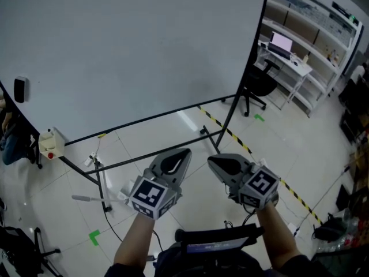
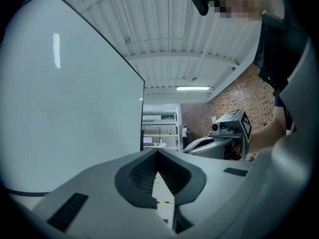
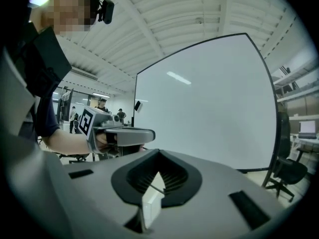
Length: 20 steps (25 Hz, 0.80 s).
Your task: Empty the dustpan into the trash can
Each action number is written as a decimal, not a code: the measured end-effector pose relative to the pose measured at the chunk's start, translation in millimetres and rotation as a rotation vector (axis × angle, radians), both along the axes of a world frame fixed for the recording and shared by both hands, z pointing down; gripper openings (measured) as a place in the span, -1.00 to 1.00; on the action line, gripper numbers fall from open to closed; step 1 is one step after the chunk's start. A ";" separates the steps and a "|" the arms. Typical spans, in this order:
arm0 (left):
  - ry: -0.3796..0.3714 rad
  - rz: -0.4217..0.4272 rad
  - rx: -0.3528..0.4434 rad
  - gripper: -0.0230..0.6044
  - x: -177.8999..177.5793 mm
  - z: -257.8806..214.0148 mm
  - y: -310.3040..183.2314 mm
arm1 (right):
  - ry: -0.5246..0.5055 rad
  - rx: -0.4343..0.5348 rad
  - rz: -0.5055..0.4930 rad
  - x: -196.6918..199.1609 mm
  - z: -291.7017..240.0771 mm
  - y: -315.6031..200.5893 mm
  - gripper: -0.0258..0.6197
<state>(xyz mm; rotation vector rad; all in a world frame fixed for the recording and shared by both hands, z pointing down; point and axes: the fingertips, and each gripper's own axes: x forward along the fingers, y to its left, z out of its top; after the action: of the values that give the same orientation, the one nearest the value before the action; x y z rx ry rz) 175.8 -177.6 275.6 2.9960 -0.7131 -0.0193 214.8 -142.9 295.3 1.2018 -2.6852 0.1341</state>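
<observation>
Two grippers: left gripper point(image 1: 183, 154) and right gripper point(image 1: 213, 161) are held side by side, close but apart, just in front of the whiteboard point(image 1: 127, 51), both pointing roughly level toward its lower edge.
Left fingers: pressed together at the tips, nothing between them (its own view shows only floor through the slot below the tips).
Right fingers: closed tip to tip as well, holding nothing.
Dustpan: in none of the three views; its place can't be given.
Trash can: not in view either.
Near the whiteboard: its black stand legs point(image 1: 98, 180) splay across the floor under the board, and a thin cable point(image 1: 109, 221) trails out from them on the left gripper's side; an office chair point(image 1: 256, 88) stands past the board's right edge.
Stage, as a judgement: empty, closed jaws with neither task thing in sight fit a walk toward the dustpan as well as a walk away once it is emptied.
Doing it well: carry both grippers level and apart, give the stand legs and the cable a wide berth, and angle the head camera along the floor beyond the board.
</observation>
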 end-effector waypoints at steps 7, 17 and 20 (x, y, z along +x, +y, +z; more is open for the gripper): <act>0.031 0.068 -0.017 -0.93 7.5 -3.8 -0.2 | -0.013 -0.009 0.013 -1.5 -0.8 -3.6 -0.88; -0.006 0.069 -0.001 -0.93 14.1 -4.0 -3.4 | -0.051 -0.006 0.011 3.9 2.6 -9.7 -0.88; -0.011 0.055 0.003 -0.93 17.9 -3.5 -5.8 | -0.064 0.000 0.012 8.6 4.5 -12.3 -0.88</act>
<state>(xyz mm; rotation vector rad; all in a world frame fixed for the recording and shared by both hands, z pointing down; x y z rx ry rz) 193.6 -183.4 272.1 3.0195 -0.6324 -0.0006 223.3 -155.2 299.8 1.2337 -2.7324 0.1775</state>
